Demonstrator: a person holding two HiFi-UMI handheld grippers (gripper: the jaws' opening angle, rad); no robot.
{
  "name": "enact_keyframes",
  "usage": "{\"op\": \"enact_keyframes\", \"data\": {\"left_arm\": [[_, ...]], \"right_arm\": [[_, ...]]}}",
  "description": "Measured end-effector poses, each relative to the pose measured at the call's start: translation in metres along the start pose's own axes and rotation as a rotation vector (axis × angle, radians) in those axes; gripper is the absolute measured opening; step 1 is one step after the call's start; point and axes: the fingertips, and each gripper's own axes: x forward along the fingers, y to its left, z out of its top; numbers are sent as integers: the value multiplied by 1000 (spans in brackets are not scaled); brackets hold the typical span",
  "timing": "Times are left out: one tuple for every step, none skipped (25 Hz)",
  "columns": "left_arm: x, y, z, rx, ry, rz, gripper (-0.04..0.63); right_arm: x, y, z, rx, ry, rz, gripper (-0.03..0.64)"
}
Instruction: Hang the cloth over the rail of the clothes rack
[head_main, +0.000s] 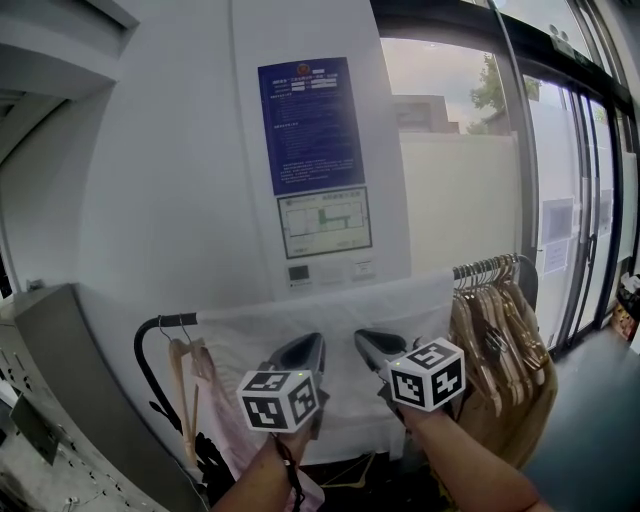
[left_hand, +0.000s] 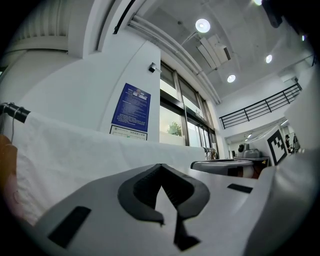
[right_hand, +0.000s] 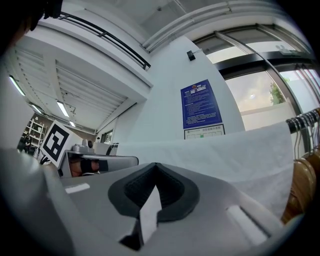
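Observation:
A white cloth (head_main: 335, 315) lies draped over the rail (head_main: 165, 322) of the clothes rack and hangs down the front in a wide sheet. Both grippers hover side by side just in front of it, pointing at it. My left gripper (head_main: 312, 345) has its jaws shut with nothing between them, and my right gripper (head_main: 366, 340) is shut and empty too. The left gripper view shows the closed tips (left_hand: 160, 167) before the cloth (left_hand: 75, 150) and the rail's black end (left_hand: 15, 112). The right gripper view shows closed tips (right_hand: 155, 166) and the cloth (right_hand: 240, 150).
Several wooden hangers (head_main: 495, 310) crowd the rail's right end. A hanger with a pink garment (head_main: 200, 385) hangs under the left end. A grey cabinet (head_main: 60, 380) stands at the left, a white pillar with a blue notice (head_main: 310, 125) behind, and glass doors (head_main: 580, 220) at the right.

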Motion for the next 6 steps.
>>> {"op": "enact_keyframes", "data": {"left_arm": [[2,0,0,2,-1,-1,5],[3,0,1,4,-2,-3,6],[5,1,1,5,-3,-4,6],[6,1,1,5,-3,-6,6],[7,2,1,5,-4,-7,6],[8,3,1,5,-4,-8,6]], "right_arm": [[1,-1,1,0,-2,0,0],[1,-2,1,0,-4,0,0],[2,-2,2,1,-6,1,0],[3,-2,2,1,-7,3,0],[4,-2,2,2,-9,5,0],[5,-2,2,3,-10,6,0]]}}
